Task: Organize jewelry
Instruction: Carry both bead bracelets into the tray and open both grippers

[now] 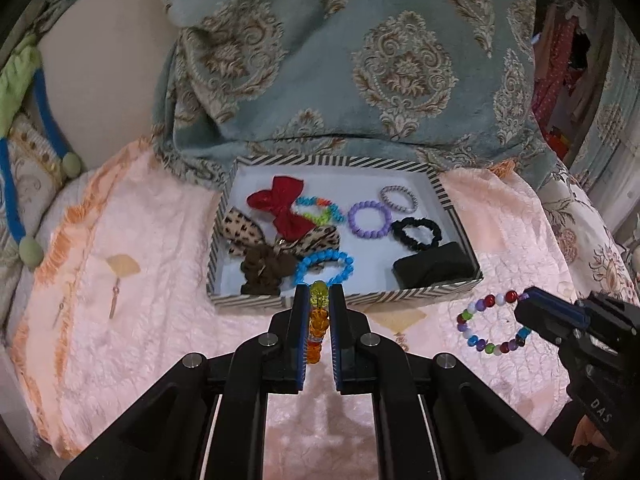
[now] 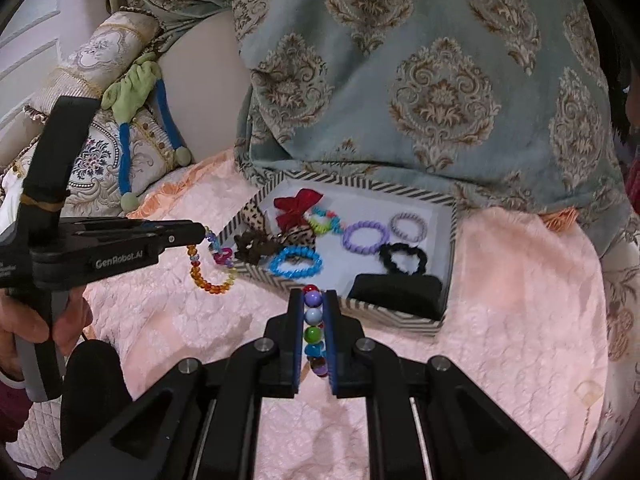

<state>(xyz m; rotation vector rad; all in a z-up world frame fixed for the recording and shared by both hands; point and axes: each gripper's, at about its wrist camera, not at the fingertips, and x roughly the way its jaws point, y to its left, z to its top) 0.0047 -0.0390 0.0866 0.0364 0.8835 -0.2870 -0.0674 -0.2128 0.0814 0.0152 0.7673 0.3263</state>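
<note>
My left gripper (image 1: 319,294) is shut on an orange and yellow crystal bead bracelet (image 1: 318,320), held above the pink bedspread just in front of the striped tray (image 1: 344,300). In the right wrist view the left gripper (image 2: 202,232) shows with that bracelet (image 2: 212,268) hanging from it. My right gripper (image 2: 313,294) is shut on a multicoloured round-bead bracelet (image 2: 313,328), near the tray's front wall (image 2: 384,314). That bracelet also shows in the left wrist view (image 1: 486,326) under the right gripper (image 1: 524,298). The tray holds bows, scrunchies and several bracelets.
A teal damask blanket (image 1: 360,60) rises behind the tray. In the tray lie a red bow (image 1: 282,204), a blue bracelet (image 1: 324,266), a purple bracelet (image 1: 368,220), a black scrunchie (image 1: 416,234) and a black cushion (image 1: 432,268). Pillows (image 2: 100,152) lie at the left.
</note>
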